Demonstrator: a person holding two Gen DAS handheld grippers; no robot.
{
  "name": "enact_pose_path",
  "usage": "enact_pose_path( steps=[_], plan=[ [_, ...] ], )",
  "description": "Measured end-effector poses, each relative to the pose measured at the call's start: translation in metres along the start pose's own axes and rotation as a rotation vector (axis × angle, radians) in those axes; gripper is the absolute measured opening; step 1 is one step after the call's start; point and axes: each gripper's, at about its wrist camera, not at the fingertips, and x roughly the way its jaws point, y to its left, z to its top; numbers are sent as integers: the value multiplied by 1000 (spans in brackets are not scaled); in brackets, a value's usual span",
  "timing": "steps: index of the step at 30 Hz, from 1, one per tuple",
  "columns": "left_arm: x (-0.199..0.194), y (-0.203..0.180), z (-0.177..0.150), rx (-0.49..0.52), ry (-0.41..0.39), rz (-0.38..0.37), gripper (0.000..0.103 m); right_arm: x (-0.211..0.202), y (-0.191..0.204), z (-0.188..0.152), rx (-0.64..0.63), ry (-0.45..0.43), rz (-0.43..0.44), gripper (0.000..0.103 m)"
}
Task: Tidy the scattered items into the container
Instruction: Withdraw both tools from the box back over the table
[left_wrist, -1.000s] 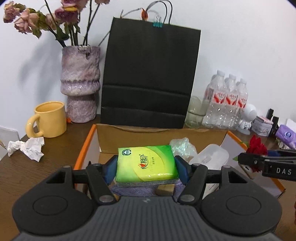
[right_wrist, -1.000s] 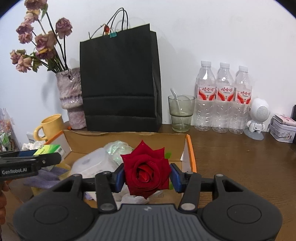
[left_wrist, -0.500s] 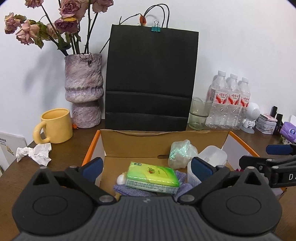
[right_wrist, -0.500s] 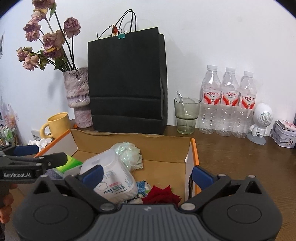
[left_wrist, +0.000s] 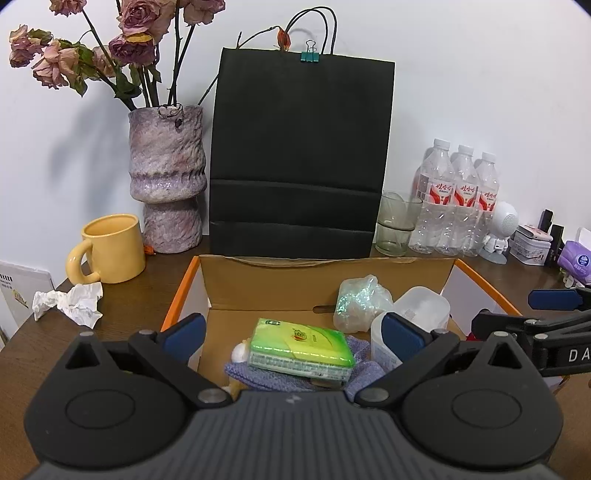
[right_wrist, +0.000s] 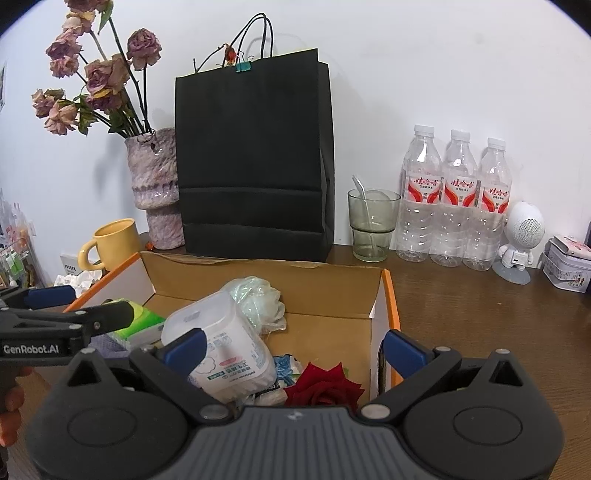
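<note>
Tissue pack (left_wrist: 300, 347), rose (right_wrist: 325, 387) dropped in box (left_wrist: 325, 280)

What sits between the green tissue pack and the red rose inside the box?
In the right wrist view, the white lidded tub lies tilted between the green tissue pack and the red rose, inside the cardboard box.

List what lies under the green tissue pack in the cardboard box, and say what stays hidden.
The green tissue pack rests on a purple knitted cloth inside the cardboard box. A small white object peeks out beside it. Whatever is beneath the cloth is covered.
</note>
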Motion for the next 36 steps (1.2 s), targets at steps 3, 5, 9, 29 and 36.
enact_pose_path(
  steps=[3, 5, 9, 29, 36],
  plan=[
    [-4, -2, -1, 4, -4, -6, 103, -3, 1, -1, -2, -4, -1, 102],
    [-10, -2, -1, 1, -12, -10, 103, -7, 3, -1, -4, -8, -4, 102],
    [-23, 0, -3, -18, -26, -17, 103, -17, 7, -5, -11, -13, -31, 102],
    [-107, 6, -46, 11, -25, -45, 103, -104, 27, -61, -12, -37, -33, 103],
    [-122, 15, -70, 8, 25, -33, 103, -115, 28, -93, 1, 18, -31, 103]
  ],
)
